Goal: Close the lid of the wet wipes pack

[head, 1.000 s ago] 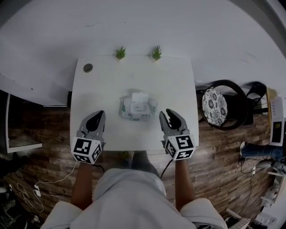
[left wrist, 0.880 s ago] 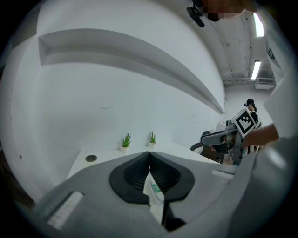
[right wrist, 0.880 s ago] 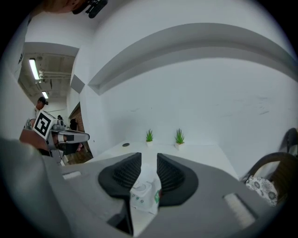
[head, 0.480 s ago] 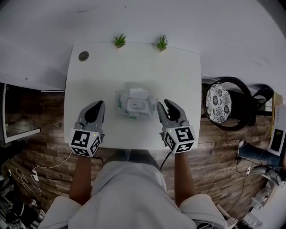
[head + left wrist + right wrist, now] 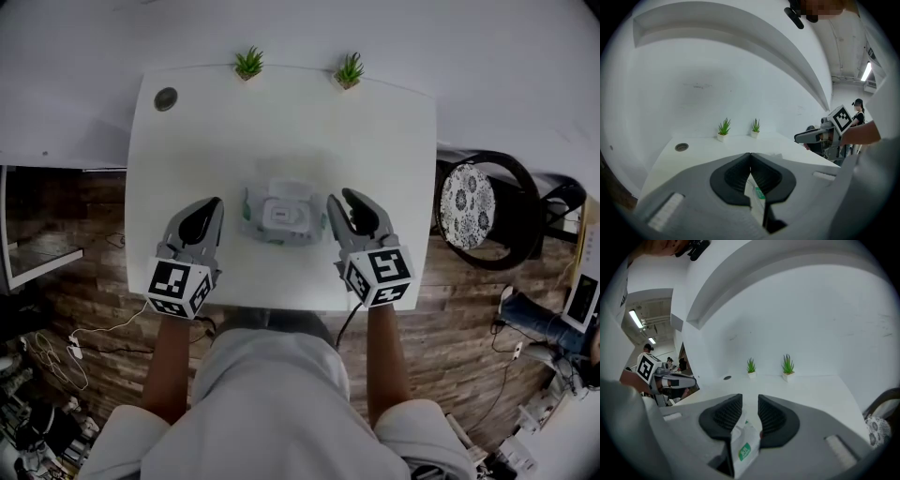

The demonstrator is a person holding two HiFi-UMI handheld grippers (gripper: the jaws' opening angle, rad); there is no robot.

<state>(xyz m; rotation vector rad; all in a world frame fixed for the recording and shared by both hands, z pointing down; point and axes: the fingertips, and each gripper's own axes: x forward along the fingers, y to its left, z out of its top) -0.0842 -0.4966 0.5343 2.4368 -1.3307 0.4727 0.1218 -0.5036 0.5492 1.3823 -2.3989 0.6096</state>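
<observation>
- Soft white film wet wipes pack [image 5: 281, 216] with a hard flip lid lies mid white table [image 5: 281, 122] between my grippers. I judge it light, squashy and prone to slide, so press the lid, not the film.
- Left gripper [image 5: 212, 206]: jaws pressed together, empty.
- Right gripper [image 5: 341, 199]: jaws a narrow slit apart, holding nothing.
- Count: one pack, two grippers, two small green potted plants [image 5: 248, 64].

You get soft, even light on the white table [image 5: 281, 131], a dimmer floor [image 5: 84, 281] around it, one glaring ceiling strip [image 5: 867, 71], and heavy fisheye bending with black corners.
</observation>
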